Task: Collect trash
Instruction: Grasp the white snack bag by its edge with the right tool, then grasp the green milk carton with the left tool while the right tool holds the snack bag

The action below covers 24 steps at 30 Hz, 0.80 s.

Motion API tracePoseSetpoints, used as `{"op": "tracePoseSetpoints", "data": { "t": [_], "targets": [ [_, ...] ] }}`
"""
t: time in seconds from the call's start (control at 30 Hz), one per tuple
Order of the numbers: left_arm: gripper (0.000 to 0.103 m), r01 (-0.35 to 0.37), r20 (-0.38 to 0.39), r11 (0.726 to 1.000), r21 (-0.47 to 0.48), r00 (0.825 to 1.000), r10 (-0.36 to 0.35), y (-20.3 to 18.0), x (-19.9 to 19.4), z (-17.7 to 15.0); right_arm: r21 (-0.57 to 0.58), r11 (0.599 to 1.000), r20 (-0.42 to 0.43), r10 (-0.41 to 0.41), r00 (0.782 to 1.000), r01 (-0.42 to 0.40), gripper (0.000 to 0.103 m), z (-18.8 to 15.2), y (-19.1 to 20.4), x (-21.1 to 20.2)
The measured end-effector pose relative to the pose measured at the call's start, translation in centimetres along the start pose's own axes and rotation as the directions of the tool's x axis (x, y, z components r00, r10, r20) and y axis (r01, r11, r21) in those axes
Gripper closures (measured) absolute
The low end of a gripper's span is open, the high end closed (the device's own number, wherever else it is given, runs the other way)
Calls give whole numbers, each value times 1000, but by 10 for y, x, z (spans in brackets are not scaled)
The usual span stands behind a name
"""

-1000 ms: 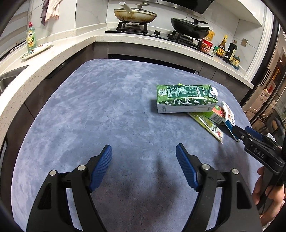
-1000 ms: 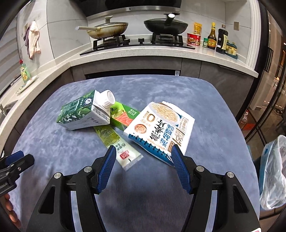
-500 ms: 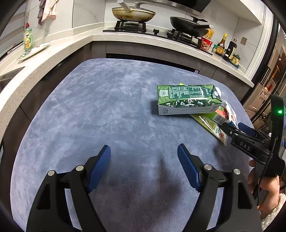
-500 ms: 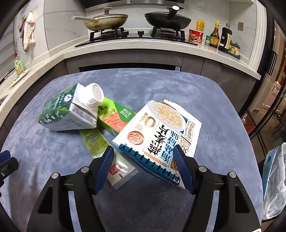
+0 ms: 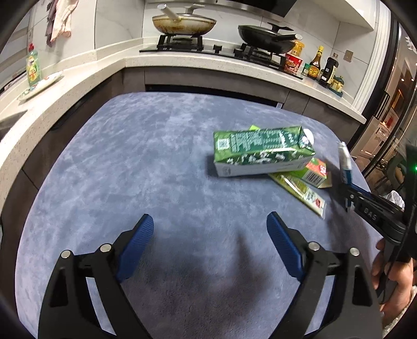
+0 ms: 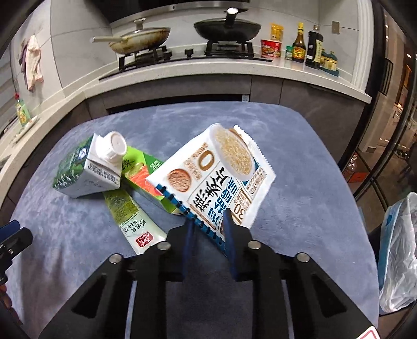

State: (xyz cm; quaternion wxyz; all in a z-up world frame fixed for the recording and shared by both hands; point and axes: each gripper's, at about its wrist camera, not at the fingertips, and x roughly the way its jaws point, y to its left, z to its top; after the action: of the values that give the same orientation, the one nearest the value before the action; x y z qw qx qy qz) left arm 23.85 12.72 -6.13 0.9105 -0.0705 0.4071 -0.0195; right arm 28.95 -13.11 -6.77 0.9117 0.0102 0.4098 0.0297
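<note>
My right gripper (image 6: 208, 224) is shut on the near edge of a white and blue oatmeal bag (image 6: 221, 172) and holds it tilted up off the blue-grey table (image 6: 299, 161). The bag shows edge-on in the left wrist view (image 5: 345, 161). A green milk carton (image 6: 88, 169) lies on its side at the left, over a green and orange box (image 6: 146, 172) and a long green sachet (image 6: 130, 219). In the left wrist view the carton (image 5: 260, 150), box (image 5: 314, 173) and sachet (image 5: 302, 191) lie at the right. My left gripper (image 5: 209, 242) is open and empty above bare table.
A white plastic bag (image 6: 398, 250) hangs off the table's right edge. A kitchen counter (image 5: 78, 78) with a stove, two pans (image 5: 182, 23) and sauce bottles (image 5: 325, 67) runs behind and to the left of the table.
My right gripper moved forward, closed on the oatmeal bag's near edge and lifted it off the table. My left gripper stayed open and shifted only slightly.
</note>
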Motion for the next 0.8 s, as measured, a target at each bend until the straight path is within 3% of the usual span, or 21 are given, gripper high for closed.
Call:
{"op": "tracePoseSetpoints", "data": {
  "t": [0.2,0.37,0.5,0.63,0.73,0.8],
  "targets": [
    [12,15,14,999,40,1000,-15,-8,11,18,41,999,20,25,999,-26,94,-5,-12,-23],
    [9,93,43,989,118,994,-99,-10,24,47,60,997,30,50,998,-52,95,-12,-22,-47],
    [9,210,43,965,160,975,-219,-3,39,78,63,997,30,53,998,-55,95,-16,-27,-60],
    [9,346,3,921,180,936,-352,-1,57,103,73,996,28,54,998,-56,95,-21,-30,-68],
    [9,399,-13,893,206,914,-406,-1,68,112,81,995,18,54,998,-55,95,-25,-32,-70],
    [9,405,-31,880,249,911,-410,-6,74,112,83,995,11,50,999,-51,95,-28,-33,-70]
  ]
}}
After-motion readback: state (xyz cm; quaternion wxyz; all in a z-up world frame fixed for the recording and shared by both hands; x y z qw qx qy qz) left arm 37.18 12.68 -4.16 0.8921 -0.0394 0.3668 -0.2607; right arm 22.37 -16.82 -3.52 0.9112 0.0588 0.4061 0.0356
